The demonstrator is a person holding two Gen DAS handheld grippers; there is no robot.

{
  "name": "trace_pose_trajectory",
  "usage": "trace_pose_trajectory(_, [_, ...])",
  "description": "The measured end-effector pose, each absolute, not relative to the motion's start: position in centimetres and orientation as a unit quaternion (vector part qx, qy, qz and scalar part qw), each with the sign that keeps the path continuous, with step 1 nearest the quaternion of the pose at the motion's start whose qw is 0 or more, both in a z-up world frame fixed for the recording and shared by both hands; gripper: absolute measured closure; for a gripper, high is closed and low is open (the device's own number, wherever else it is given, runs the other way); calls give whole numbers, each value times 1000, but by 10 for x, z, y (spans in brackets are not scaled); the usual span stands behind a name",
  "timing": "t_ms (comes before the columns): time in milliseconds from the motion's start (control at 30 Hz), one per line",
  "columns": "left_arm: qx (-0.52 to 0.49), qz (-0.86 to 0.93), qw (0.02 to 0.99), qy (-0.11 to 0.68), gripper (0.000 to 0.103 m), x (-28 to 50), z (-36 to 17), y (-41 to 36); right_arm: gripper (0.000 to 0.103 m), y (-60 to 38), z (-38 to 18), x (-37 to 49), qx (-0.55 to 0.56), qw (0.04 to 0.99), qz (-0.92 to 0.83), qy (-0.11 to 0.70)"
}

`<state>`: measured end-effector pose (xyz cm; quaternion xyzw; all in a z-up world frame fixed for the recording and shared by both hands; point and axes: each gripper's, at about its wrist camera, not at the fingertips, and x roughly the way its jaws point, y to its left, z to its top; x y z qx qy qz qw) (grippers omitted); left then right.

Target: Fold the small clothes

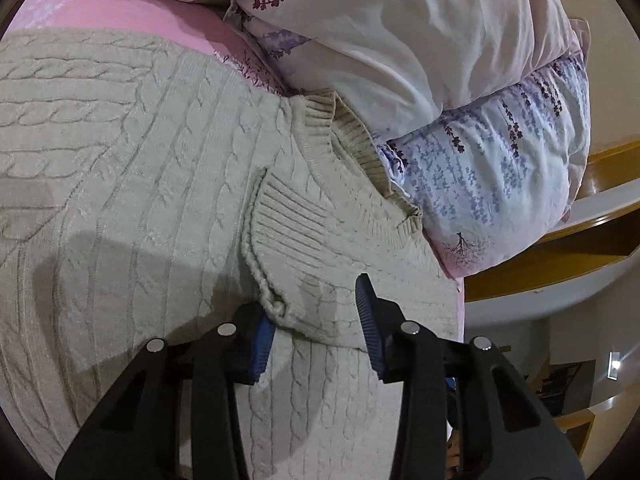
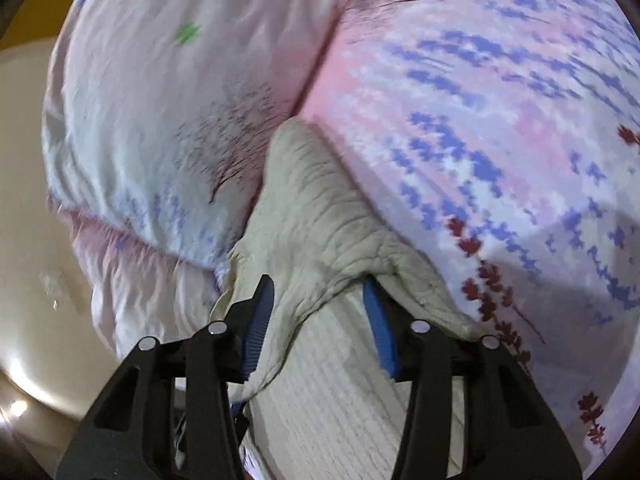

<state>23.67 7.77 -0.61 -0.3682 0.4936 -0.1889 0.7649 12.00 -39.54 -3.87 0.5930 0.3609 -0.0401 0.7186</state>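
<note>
Both tools (image 1: 316,320) (image 2: 320,320) straddle the sweater (image 1: 140,184), jaws apart.

Cream cable-knit sweater (image 1: 132,184), spread flat over pink bedsheet, ribbed cuff of one sleeve (image 1: 288,220) folded inward across body.

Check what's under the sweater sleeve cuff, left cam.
The cuff lies folded on the sweater body. Past its edge, pink sheet shows. Anything beneath the knit is covered.
</note>
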Motion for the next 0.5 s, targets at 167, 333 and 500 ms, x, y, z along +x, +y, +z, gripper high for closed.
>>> trace_pose_trajectory(167, [-344, -182, 785, 482, 95, 241, -2, 75, 95, -401, -36, 120, 581, 742, -75, 325])
trace_pose_trajectory(333, [-332, -201, 802, 454, 96, 236, 15, 86, 97, -414, -18, 97, 585, 766, -56, 262])
trace_pose_trajectory(500, [-312, -174, 806, 471, 96, 237, 2, 89, 95, -416, -37, 100, 573, 749, -84, 322])
